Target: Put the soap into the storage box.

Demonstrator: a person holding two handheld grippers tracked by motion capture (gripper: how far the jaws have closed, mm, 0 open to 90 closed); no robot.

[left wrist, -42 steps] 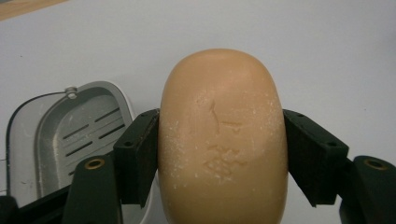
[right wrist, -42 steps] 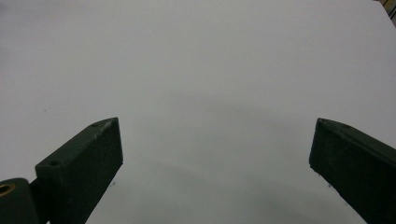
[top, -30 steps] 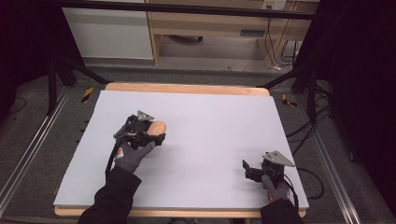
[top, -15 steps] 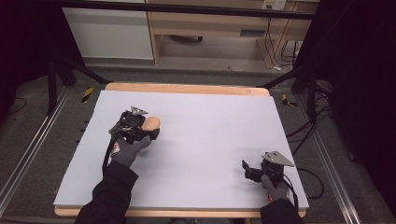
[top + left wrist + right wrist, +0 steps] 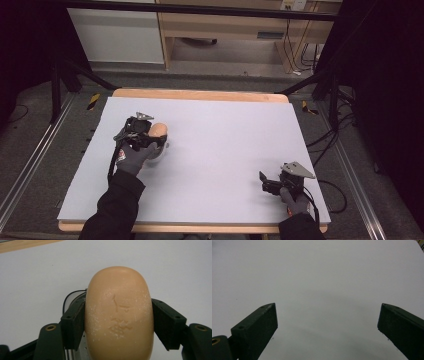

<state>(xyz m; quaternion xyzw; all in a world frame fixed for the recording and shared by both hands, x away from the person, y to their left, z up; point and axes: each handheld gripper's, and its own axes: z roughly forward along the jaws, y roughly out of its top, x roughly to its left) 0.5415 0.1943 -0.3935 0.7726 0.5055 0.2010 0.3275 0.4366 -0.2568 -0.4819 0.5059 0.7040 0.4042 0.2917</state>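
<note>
Left claw (image 5: 117, 322) clamped on tan bread roll (image 5: 119, 315), right claw (image 5: 327, 322) spread apart over bare white table (image 5: 225, 145)

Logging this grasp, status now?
Left gripper shut on tan bread roll, over the white table. Right gripper open, empty, near front edge. Nothing in the way.
</note>
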